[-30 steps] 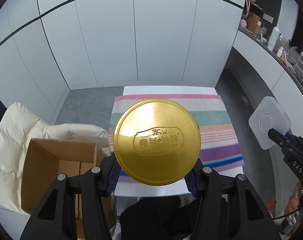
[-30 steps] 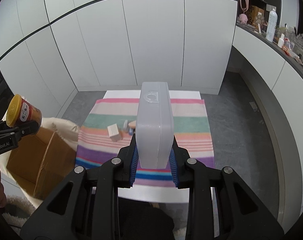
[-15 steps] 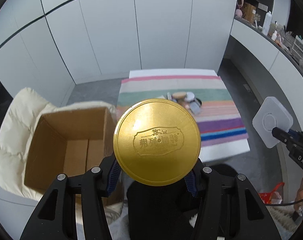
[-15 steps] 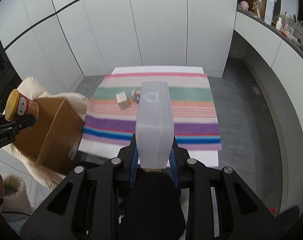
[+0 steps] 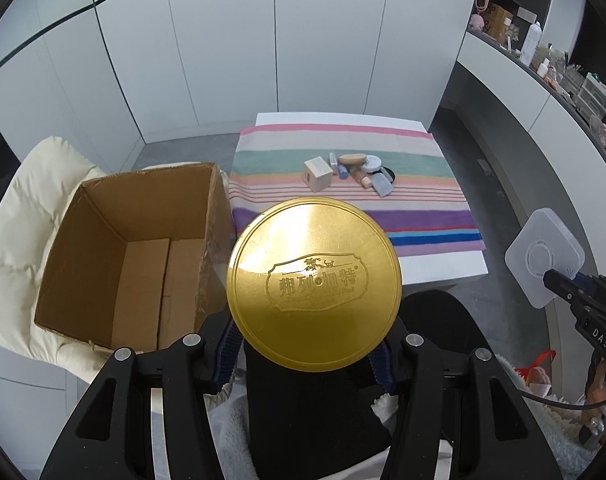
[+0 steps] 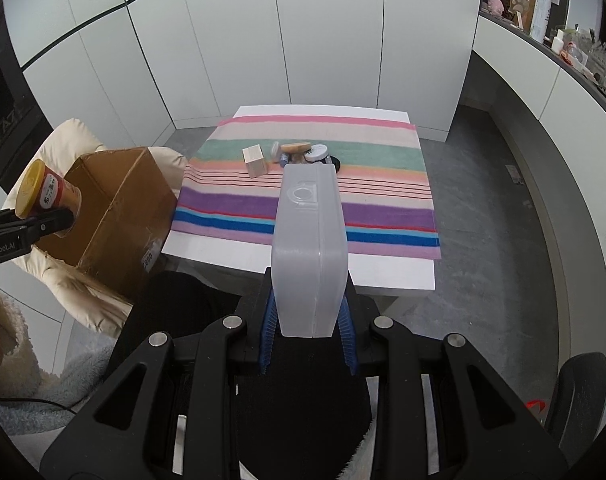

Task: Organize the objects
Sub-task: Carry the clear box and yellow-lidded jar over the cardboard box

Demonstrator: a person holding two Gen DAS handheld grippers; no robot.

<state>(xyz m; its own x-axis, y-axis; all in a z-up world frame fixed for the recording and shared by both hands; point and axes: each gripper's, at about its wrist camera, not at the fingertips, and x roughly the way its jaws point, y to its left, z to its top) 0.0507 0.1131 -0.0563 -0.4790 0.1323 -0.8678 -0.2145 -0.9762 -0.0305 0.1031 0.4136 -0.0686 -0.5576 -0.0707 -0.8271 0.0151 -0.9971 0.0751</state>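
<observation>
The left gripper (image 5: pixel 307 344) squeezes a gold can (image 5: pixel 314 283), held up near the open box (image 5: pixel 135 240). The right gripper (image 6: pixel 307 330) squeezes a white case (image 6: pixel 309 248), near the table (image 6: pixel 303 260).

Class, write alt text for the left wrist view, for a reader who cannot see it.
The left gripper grips a gold-lidded can, lid facing the camera. Behind, an open cardboard box sits on a cream cushion beside a striped cloth with small toiletries.
</observation>
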